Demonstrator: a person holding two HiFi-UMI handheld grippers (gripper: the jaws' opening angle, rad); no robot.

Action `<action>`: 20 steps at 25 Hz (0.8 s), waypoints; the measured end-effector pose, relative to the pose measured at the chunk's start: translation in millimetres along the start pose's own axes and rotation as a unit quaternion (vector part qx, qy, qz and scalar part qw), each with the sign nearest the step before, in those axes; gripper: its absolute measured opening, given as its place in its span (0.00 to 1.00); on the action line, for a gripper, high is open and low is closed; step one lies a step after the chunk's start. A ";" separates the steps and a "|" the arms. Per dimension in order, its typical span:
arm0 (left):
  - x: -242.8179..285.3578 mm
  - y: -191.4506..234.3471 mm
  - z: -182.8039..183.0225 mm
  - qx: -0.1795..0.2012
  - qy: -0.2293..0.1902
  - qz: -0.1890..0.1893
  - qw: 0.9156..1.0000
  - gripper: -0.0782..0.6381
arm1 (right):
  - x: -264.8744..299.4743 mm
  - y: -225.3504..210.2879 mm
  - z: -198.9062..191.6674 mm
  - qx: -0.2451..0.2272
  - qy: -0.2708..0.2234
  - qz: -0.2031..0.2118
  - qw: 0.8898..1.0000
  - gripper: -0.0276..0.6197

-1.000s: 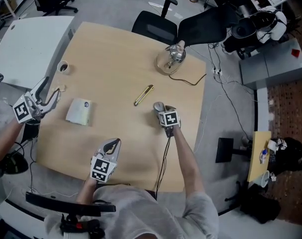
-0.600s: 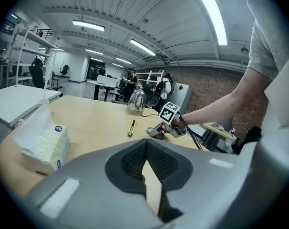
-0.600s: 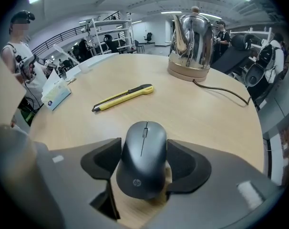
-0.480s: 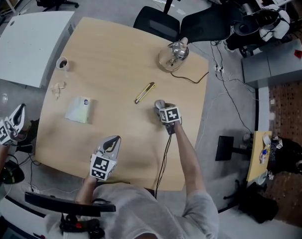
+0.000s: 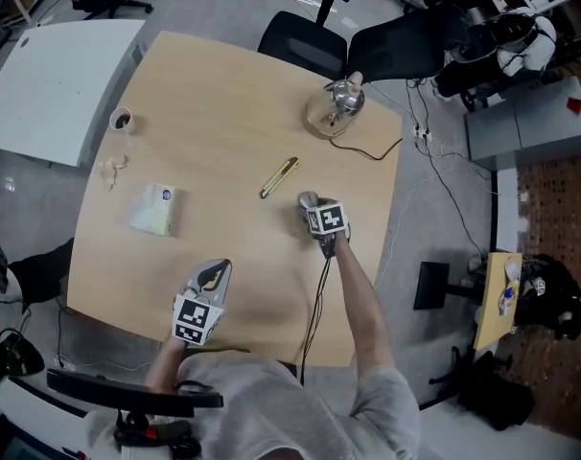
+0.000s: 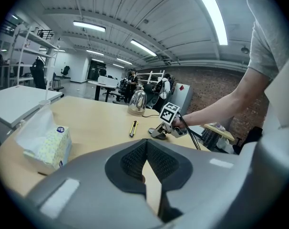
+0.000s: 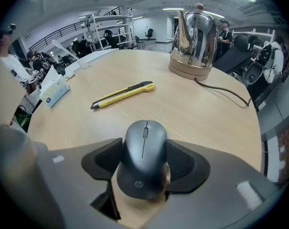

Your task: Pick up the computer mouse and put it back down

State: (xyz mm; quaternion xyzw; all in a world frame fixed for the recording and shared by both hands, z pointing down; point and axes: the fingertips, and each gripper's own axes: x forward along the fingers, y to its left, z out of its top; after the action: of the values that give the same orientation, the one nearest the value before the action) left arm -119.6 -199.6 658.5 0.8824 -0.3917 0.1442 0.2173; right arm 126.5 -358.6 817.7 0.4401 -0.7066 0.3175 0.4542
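Fingers [image 7: 185, 163] of the right gripper [image 5: 311, 207], just closing further, clamp the computer mouse [image 7: 143, 149] on the counter [image 7: 197, 113]; the left gripper's [image 6: 146, 144] fingers [image 6: 130, 161] are together.

The mouse [image 7: 144, 156] is dark grey and matte, smoothly domed, with a scroll wheel set in the seam between its two buttons and a small logo (too small to read) on its rear hump. It sits right way up, belly flat on the table [image 5: 223, 94], nose toward the far edge, nearer the right edge than the left. The right gripper [image 5: 313, 211] straddles it: the fingers [image 7: 182, 163], having just closed a little further, press both flanks.
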 end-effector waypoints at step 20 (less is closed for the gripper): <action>-17.3 -23.1 16.6 0.023 -0.020 -0.003 1.000 0.14 | -65.5 0.5 8.2 -0.002 -0.059 -0.022 0.998 0.50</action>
State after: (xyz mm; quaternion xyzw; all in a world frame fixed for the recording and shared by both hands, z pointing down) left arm -112.0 -183.1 630.5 0.8909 -0.3903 0.1343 0.1896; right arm 136.2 -343.5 754.2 0.4723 -0.7228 0.2794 0.4200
